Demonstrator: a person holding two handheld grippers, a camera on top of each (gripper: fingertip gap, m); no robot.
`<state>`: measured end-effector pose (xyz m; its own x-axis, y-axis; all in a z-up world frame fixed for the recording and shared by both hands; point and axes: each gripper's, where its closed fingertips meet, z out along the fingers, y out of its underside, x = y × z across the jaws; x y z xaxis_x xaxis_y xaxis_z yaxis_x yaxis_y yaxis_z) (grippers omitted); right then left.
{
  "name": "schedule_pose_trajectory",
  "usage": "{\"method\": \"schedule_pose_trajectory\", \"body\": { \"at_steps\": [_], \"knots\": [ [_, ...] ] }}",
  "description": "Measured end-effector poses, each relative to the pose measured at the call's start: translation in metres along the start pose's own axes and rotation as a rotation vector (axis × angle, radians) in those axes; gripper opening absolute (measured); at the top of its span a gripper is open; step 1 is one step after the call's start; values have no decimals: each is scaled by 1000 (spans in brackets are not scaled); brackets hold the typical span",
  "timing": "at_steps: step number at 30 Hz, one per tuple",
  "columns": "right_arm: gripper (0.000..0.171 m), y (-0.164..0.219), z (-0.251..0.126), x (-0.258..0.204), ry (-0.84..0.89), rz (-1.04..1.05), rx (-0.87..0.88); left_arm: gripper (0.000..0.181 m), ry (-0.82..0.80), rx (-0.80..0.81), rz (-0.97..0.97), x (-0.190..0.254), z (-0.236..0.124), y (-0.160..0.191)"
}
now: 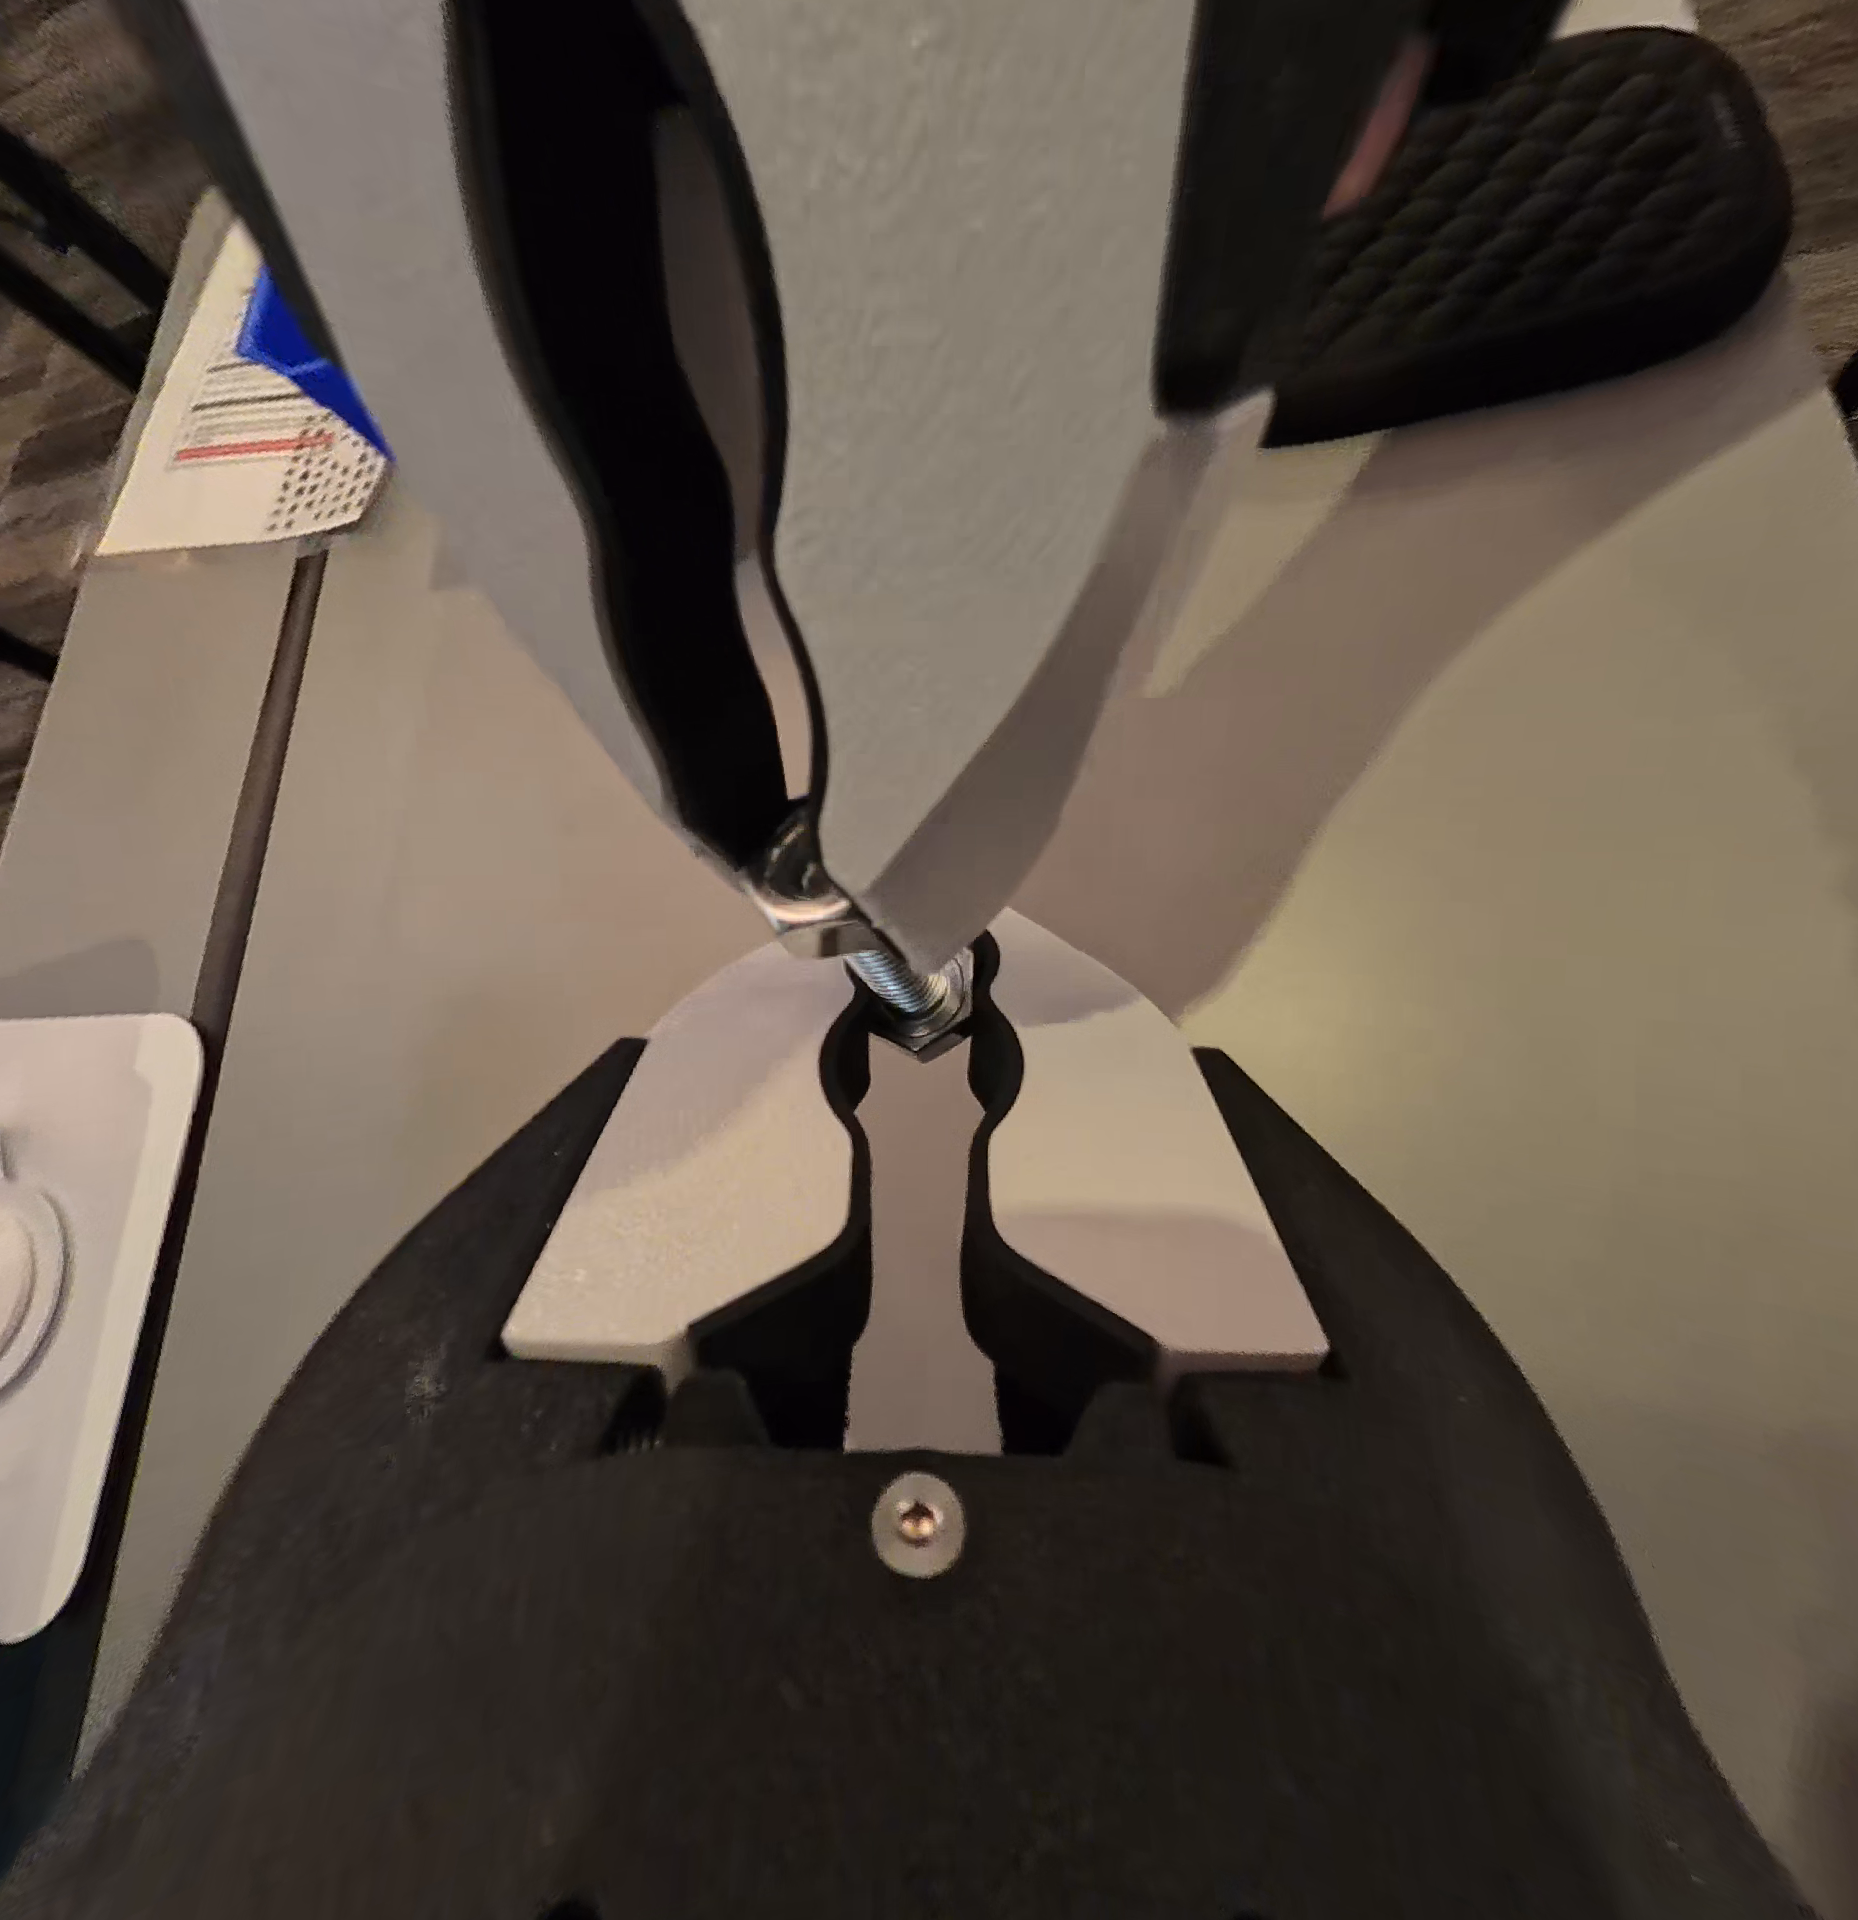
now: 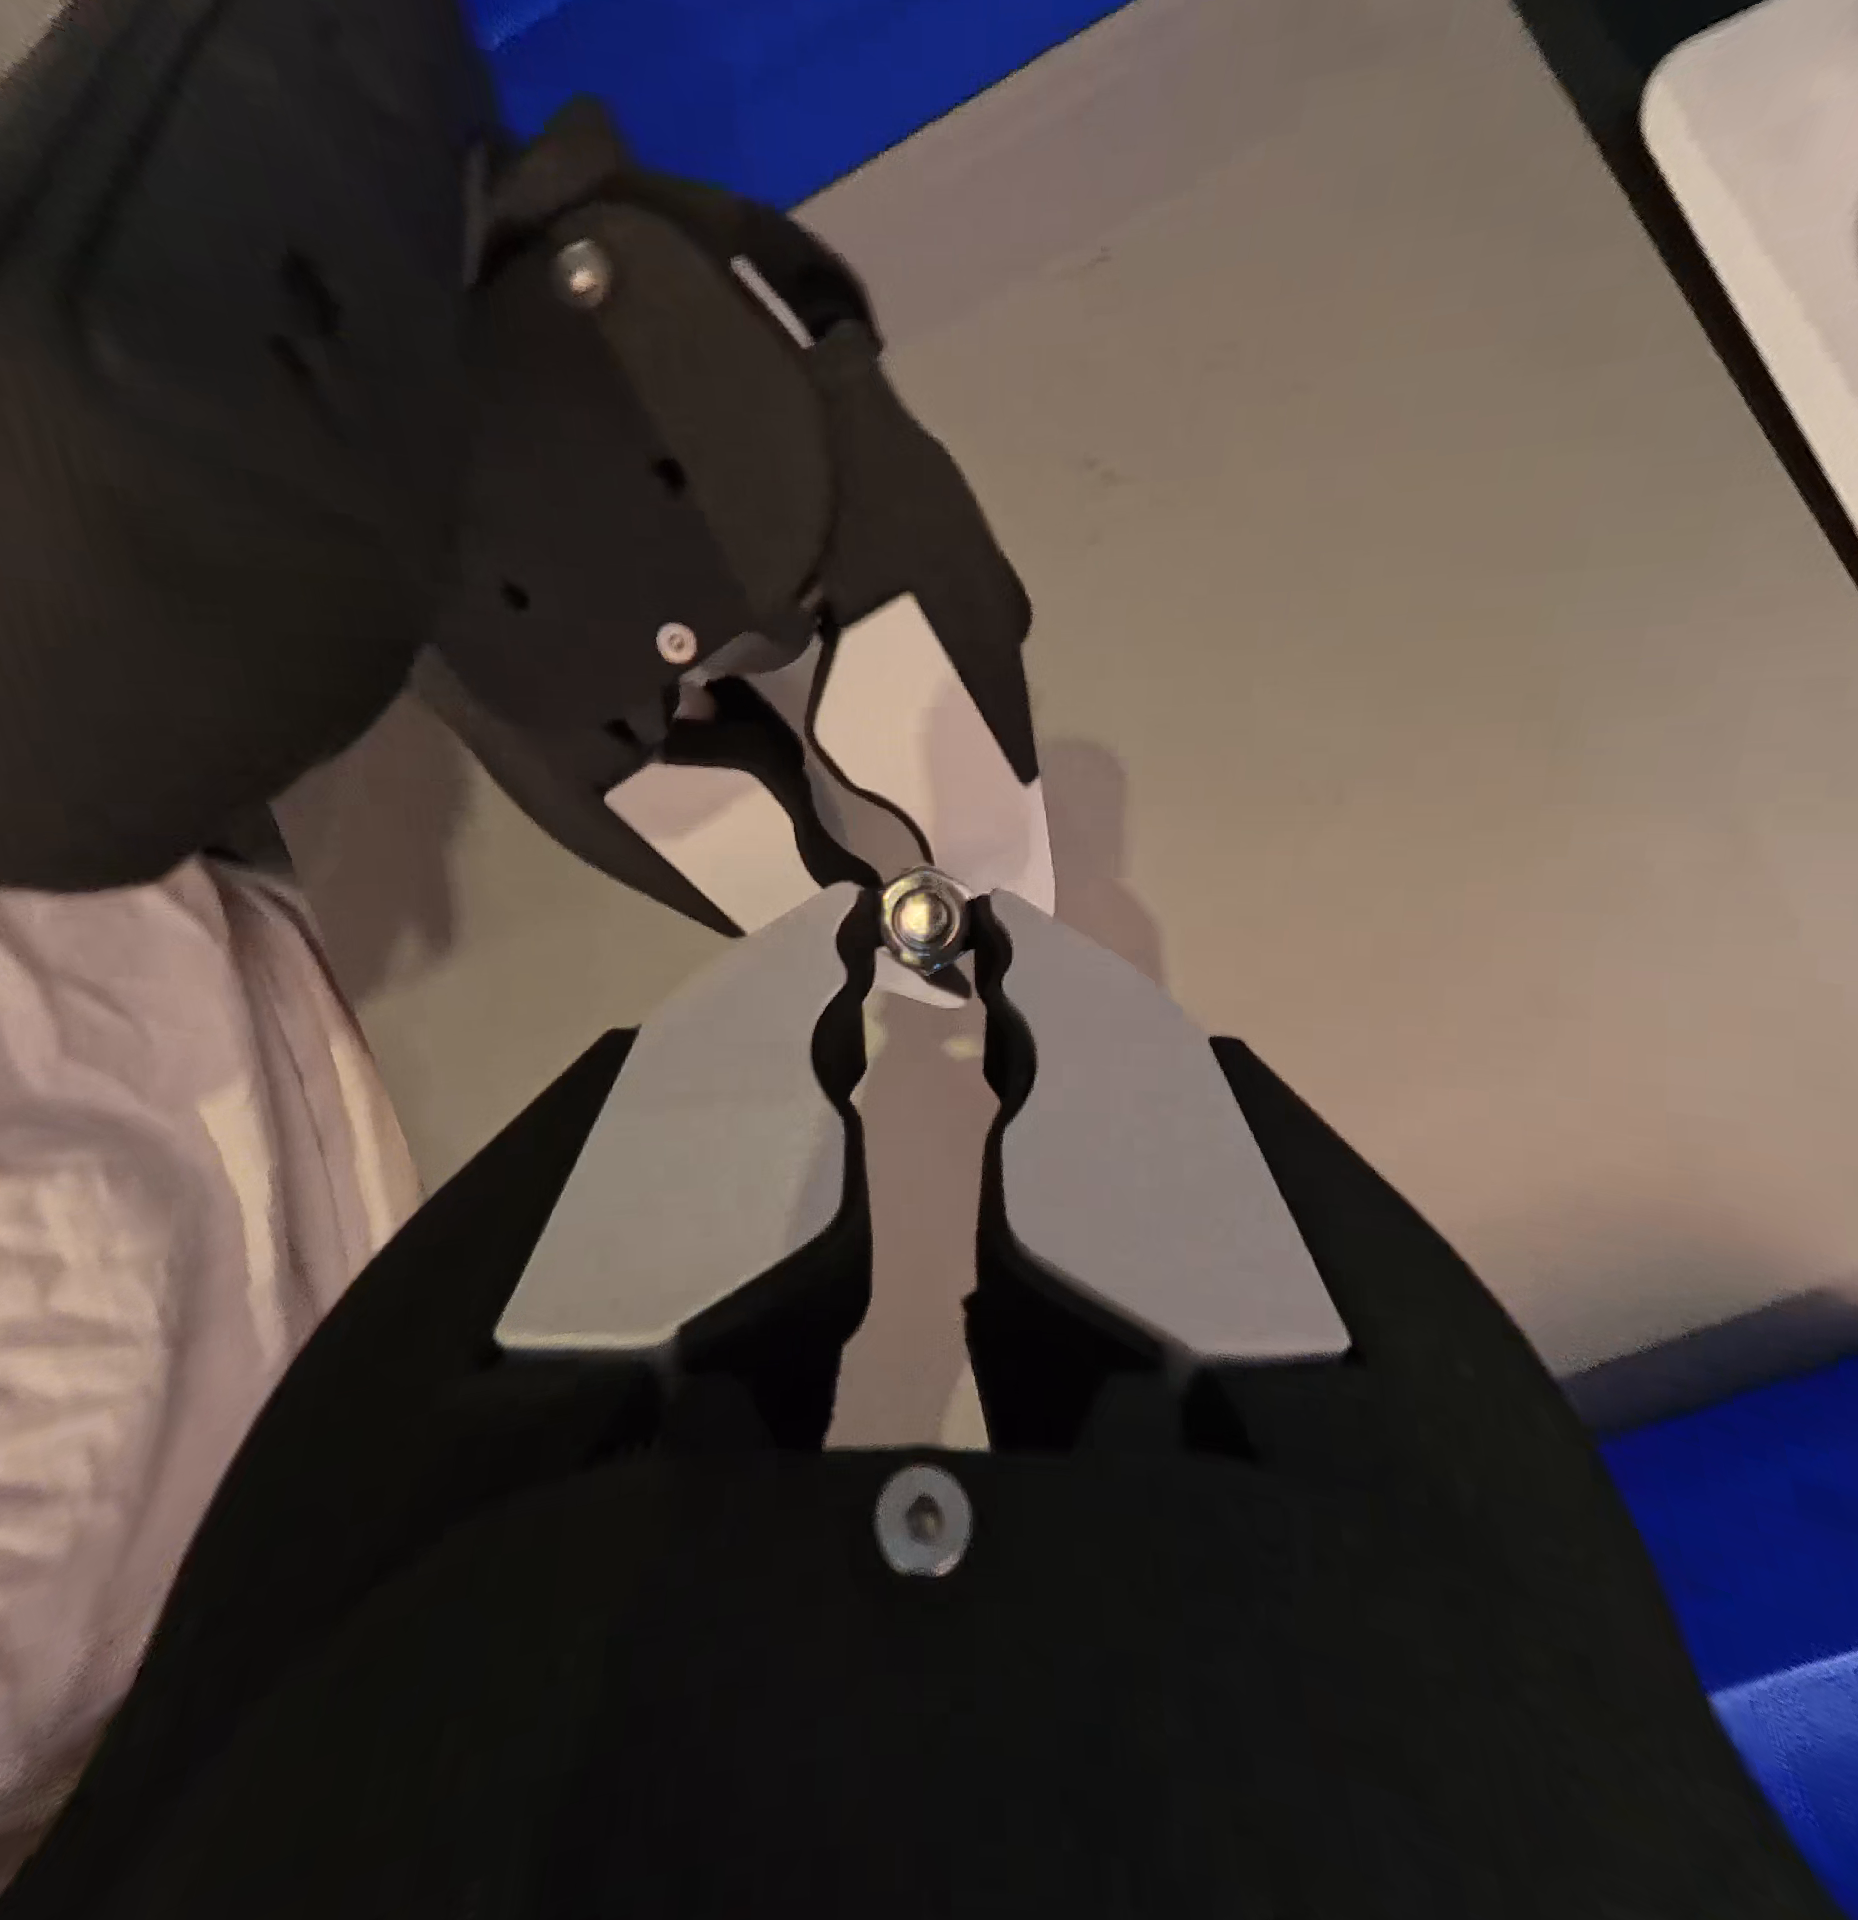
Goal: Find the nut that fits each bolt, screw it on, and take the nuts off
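Centrally, the left gripper [image 1: 920, 1013] is clenched on a small hex nut [image 1: 930, 1031]. The right gripper [image 2: 920, 925], entering the left wrist view from 12 o'clock, is clamped on the head of the bolt [image 1: 889, 971]. Both parts are held in the air above the pale bench [image 1: 1424, 1039]. A short run of bare thread shows between head and nut, so the step in hand is judged to be turning the nut on the bolt. The next move calls for rotating one gripper about the bolt's axis while the other holds firm, without cross-threading or slipping.

Whether the nut is going on or coming off cannot be told. The bolt's far end is hidden behind the nut and fingertips. In the right wrist view the fastener appears end-on, so its thread is concealed. A white tray [image 1: 83, 1247] at 9 o'clock is cut off and blurred, and no other bolts or nuts can be made out.
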<state>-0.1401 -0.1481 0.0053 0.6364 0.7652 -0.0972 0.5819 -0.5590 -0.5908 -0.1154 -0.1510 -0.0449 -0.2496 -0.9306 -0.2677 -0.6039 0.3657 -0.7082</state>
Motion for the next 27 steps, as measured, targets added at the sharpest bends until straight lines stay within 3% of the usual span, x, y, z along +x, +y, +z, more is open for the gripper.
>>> {"method": "schedule_pose_trajectory", "body": {
  "at_steps": [7, 27],
  "knots": [
    [17, 2, 5, 6, 44, 112, -6, 13, -85, -71, 7, -9, 2, 9],
    [18, 7, 0, -1, 72, -180, -126, 14, 1, -31, 27, 3, 0, 2]
  ]
}}
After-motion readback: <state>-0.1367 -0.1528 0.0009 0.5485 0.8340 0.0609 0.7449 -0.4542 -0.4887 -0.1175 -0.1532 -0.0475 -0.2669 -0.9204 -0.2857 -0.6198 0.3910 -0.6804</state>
